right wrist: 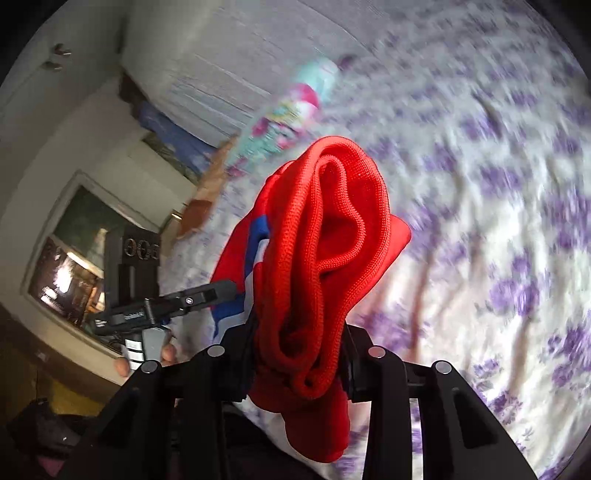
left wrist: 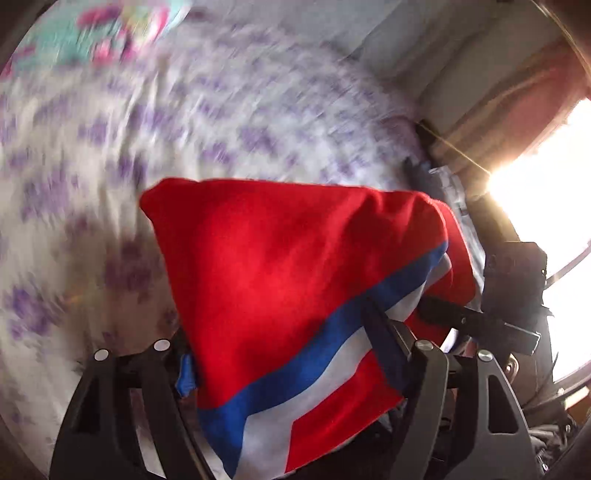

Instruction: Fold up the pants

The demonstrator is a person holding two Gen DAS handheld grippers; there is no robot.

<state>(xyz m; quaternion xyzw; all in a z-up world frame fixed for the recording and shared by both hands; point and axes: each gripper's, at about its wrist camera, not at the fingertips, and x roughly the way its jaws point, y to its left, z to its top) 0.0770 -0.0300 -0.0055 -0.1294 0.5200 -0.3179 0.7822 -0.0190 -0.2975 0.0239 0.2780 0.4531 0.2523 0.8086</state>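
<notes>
The pants [left wrist: 288, 266] are red with a blue and a white stripe, folded into a thick bundle and held up above the bed. My left gripper [left wrist: 288, 354] is shut on the striped side of the bundle; the cloth hides its fingertips. My right gripper [right wrist: 299, 354] is shut on the pants' red ribbed hem [right wrist: 332, 236], which bunches up between its jaws. The right gripper [left wrist: 476, 321] shows in the left wrist view at the bundle's right edge. The left gripper [right wrist: 207, 295] shows in the right wrist view at the bundle's left.
The bed sheet [left wrist: 110, 155] is white with purple flowers and lies below, blurred by motion. A teal and pink cloth [left wrist: 110, 33] lies at the far end of the bed. A bright window [left wrist: 546, 192] is on the right. A framed cabinet [right wrist: 74, 258] stands by the wall.
</notes>
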